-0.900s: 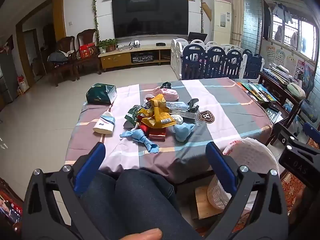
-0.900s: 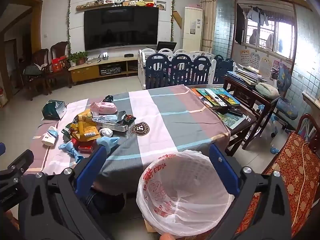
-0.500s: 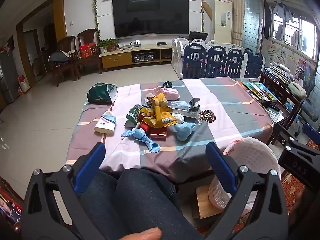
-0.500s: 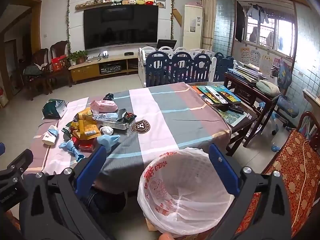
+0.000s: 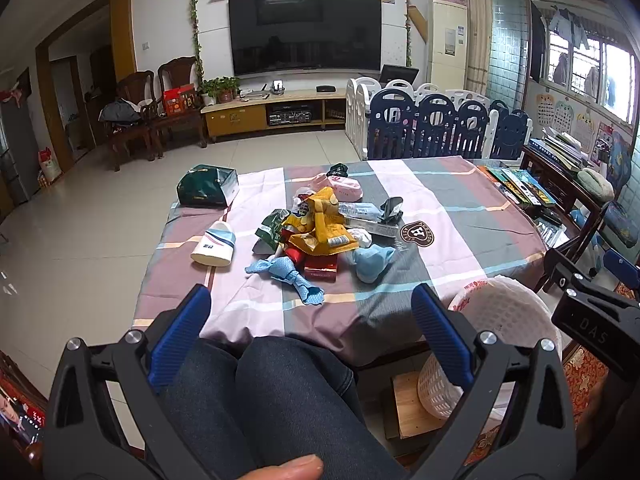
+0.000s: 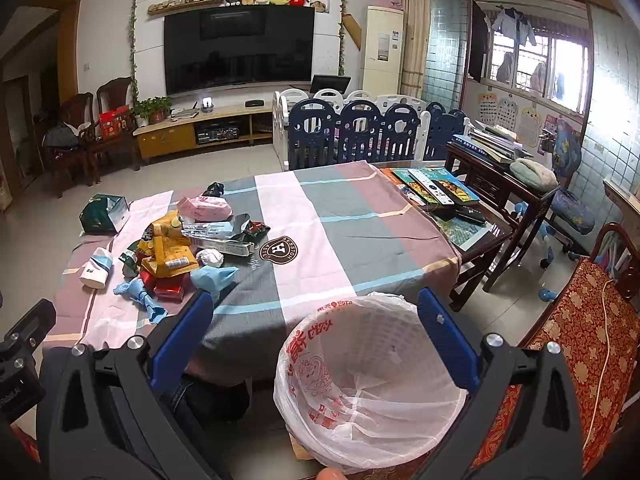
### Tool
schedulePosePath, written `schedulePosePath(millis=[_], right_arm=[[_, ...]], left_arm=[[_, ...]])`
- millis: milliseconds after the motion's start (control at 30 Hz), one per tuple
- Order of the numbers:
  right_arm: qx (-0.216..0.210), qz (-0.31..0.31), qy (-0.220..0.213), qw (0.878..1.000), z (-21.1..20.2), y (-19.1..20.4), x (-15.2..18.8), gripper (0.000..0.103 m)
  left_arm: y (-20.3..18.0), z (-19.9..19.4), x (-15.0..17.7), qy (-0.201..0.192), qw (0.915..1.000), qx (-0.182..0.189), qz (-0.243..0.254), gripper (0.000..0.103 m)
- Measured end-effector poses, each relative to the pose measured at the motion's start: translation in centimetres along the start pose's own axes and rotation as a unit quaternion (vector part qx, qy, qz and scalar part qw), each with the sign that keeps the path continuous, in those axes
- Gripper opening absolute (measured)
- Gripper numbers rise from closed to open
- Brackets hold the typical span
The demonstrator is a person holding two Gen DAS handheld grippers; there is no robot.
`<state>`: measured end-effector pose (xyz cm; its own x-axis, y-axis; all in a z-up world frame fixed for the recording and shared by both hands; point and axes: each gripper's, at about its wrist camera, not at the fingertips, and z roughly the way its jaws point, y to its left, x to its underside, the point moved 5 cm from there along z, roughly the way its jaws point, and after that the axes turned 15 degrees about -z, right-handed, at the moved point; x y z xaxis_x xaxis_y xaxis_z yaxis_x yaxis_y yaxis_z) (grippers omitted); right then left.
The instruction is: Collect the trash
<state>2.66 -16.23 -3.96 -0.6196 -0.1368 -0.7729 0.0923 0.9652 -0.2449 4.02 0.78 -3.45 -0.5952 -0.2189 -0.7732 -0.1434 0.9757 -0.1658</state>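
**Two wide-open grippers, trash heaped mid-table**

Both grippers hang short of the near table edge, angled down toward it. The table [image 5: 460,216], under a striped cloth, has its near edge running just beyond the person's knees [image 5: 280,392], which fill the space between the left gripper's [image 5: 312,312] blue pads. The cloth's right half is bare apart from a round badge print [image 6: 279,249], leaving open room there up to the far edge. Past that far edge stands a blue and white play fence [image 6: 360,132]; to the right, a dark side table with books [image 6: 436,188] sits close against the table's right edge.

The trash pile [image 5: 320,236] lies left of the cloth's middle: yellow wrappers, a red packet, a twisted blue wrapper nearest the front edge, a light blue wad beside it, and a pink pack behind. A white bottle [image 5: 214,245] lies on its side apart to the left, and a green bag [image 5: 208,186] sits near the far left corner.

A white basket lined with a printed plastic bag [image 6: 368,364] stands on the floor just off the table's near right corner, its mouth open upward, beside a red patterned cushion [image 6: 584,336].

Left gripper: jaws spread fully, nothing between them, touching nothing. Right gripper [image 6: 316,320]: jaws likewise spread wide and empty, framing the basket's rim below without contact.
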Motion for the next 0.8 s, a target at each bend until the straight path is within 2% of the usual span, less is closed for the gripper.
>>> schedulePosePath(millis=[800], right_arm=[[-0.002, 0.002, 0.007, 1.000, 0.32, 0.13, 0.25, 0.100]], left_arm=[[0.00, 0.09, 0.45, 0.003, 1.0000, -0.004, 0.001, 0.100]])
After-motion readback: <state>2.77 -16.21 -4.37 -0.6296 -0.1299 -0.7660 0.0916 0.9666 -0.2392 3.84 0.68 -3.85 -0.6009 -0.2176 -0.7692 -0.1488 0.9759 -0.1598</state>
